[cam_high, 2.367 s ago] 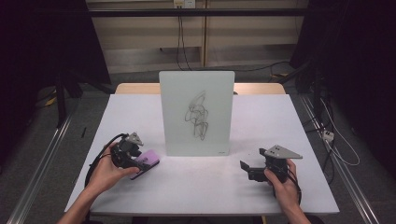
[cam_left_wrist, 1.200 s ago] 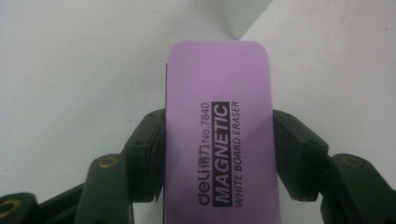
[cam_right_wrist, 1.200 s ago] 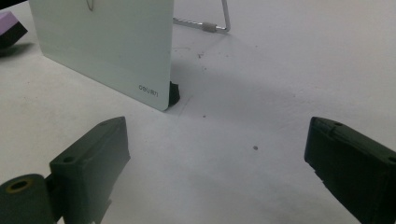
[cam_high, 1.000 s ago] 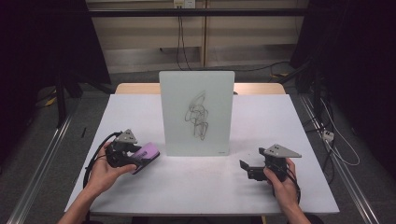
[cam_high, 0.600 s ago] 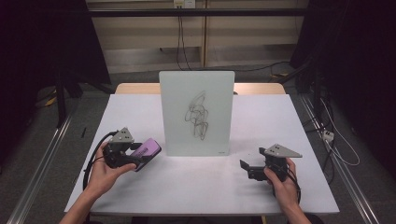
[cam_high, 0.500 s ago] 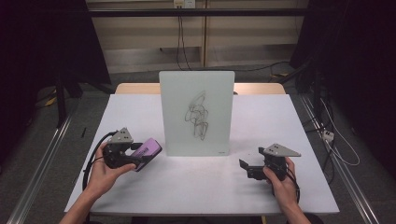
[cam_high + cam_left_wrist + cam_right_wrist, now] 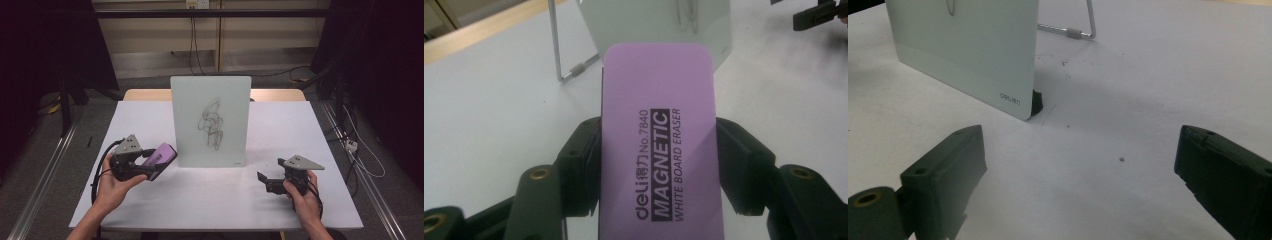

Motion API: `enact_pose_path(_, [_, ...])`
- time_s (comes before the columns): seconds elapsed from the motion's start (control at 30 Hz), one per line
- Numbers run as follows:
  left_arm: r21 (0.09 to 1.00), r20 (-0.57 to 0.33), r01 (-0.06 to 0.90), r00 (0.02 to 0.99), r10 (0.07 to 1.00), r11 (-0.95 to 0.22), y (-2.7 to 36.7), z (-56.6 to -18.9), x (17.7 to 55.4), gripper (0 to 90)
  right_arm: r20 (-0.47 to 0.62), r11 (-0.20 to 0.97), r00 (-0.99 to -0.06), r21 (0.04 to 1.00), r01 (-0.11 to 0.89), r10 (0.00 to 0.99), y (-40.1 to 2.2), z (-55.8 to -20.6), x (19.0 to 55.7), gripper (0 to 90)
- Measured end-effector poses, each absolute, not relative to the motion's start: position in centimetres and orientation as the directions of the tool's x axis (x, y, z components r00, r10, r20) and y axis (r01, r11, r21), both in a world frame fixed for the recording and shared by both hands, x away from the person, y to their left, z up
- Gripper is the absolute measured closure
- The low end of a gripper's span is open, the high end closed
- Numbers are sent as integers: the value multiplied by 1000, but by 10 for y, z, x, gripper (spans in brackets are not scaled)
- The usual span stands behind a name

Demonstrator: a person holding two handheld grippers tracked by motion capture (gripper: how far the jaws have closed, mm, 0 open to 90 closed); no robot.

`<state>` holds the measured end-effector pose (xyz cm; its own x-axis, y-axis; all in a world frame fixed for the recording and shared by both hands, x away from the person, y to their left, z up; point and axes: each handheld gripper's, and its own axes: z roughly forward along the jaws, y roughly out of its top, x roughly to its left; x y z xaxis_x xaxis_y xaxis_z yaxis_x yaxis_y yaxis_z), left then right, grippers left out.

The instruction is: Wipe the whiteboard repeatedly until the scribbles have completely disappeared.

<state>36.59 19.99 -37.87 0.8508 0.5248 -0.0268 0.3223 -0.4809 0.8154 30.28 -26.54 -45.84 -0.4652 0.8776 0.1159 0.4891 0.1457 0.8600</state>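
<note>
The left tool [image 7: 150,167] pinches a purple whiteboard eraser [image 7: 161,156] by its long sides, clear of the bench [image 7: 210,200] and just left of the upright whiteboard [image 7: 210,120]. The right tool [image 7: 272,181], jaws spread and empty, sits low on the bench near the board's right foot [image 7: 1037,101]. The likely step is wiping off the black scribble [image 7: 212,122]. To do it well, the eraser's felt face should meet the board flat, with light pressure, since the board stands on a thin wire stand [image 7: 566,60] and could tip backwards; the free tool might brace its edge. No containers present.
</note>
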Motion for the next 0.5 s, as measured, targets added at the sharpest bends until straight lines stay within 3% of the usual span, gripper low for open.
enact_pose_path(0.5, [842,47,236,864,501,-485,173,-352,368,412,118,147,-468,858,492,876,-263,-458,303,65])
